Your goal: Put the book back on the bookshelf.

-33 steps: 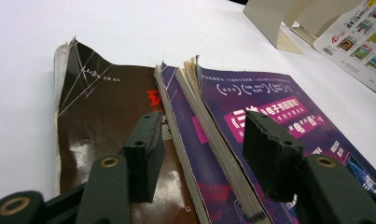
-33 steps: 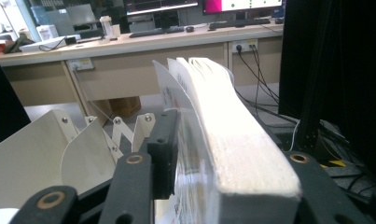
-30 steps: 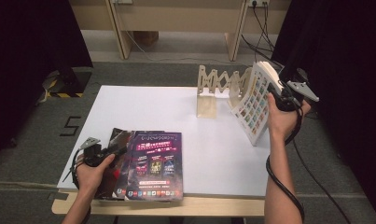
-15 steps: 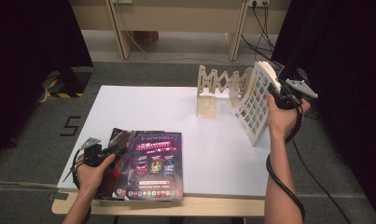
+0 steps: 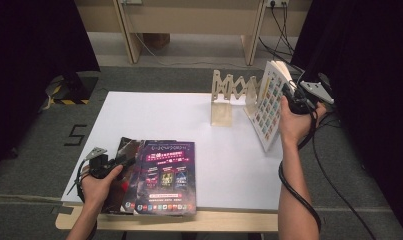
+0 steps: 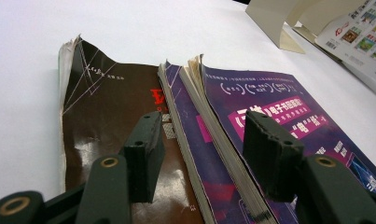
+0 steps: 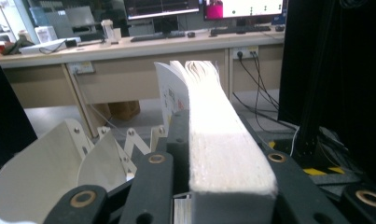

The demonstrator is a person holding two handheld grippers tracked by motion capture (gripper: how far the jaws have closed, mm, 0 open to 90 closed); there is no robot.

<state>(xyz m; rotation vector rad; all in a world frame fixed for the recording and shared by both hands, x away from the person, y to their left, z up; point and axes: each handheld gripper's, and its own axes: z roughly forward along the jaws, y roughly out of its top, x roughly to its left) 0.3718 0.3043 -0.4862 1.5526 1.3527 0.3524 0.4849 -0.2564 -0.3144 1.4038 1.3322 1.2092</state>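
The right gripper (image 5: 289,98), whose jaws have just been closing, clamps the book (image 5: 268,111) upright beside the rack (image 5: 234,92). The left gripper (image 6: 202,149) rests open over the stack (image 5: 156,177). Next, slotting the book into the rack calls for careful alignment.

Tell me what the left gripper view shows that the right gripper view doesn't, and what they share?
Left gripper view alone: the open left gripper low over a stack of books lying flat on the white table, a brown-covered book beside the purple ones.

Right gripper view alone: the right gripper, whose jaws have just been closing, clamped on the page edge of a thick white book held upright, with a desk and monitors behind.

Both: the pale wooden folding book rack and black jaws rising from below.
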